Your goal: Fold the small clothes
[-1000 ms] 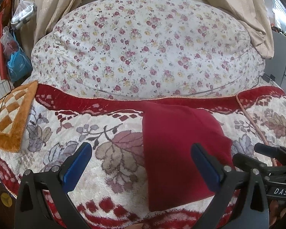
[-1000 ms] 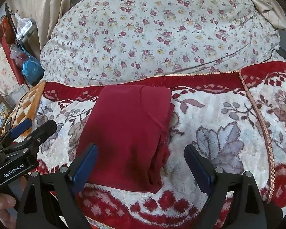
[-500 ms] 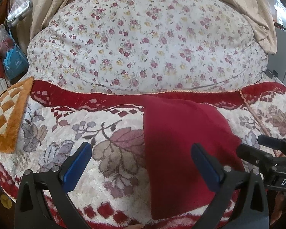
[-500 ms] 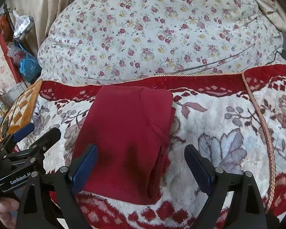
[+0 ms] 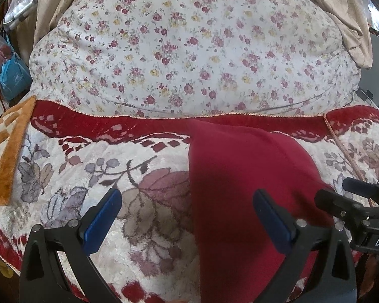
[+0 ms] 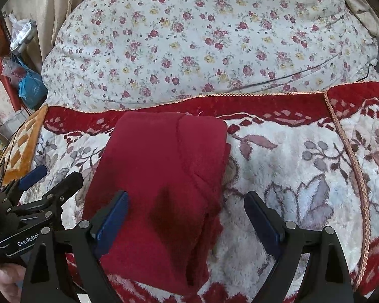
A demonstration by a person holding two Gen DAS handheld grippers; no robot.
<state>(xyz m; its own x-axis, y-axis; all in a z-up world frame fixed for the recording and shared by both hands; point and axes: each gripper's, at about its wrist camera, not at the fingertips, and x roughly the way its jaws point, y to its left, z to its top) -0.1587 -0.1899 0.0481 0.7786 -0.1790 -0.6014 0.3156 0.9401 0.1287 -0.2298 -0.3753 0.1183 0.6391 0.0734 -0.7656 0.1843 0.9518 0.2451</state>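
A dark red garment (image 5: 245, 189) (image 6: 161, 184) lies folded into a long rectangle on the plush floral blanket (image 5: 88, 176) (image 6: 290, 166). My left gripper (image 5: 189, 217) hovers open over the garment's left edge, its right finger above the cloth and its left finger above the blanket. The right gripper (image 6: 187, 219) stands open over the garment's near right part, holding nothing. Each gripper shows in the other's view: the right gripper (image 5: 351, 199) at the right edge, the left gripper (image 6: 45, 184) at the left.
A big floral-print quilt (image 5: 189, 50) (image 6: 202, 38) is heaped behind the blanket. An orange checked mat (image 5: 5, 149) lies at the left, with a blue bag (image 5: 12, 75) and beige curtains (image 5: 341, 5) beyond. A hand (image 6: 7, 280) holds the left gripper.
Both grippers have edged forward and lower toward the garment, which looks larger in both views. Both stay open and the garment lies unchanged.
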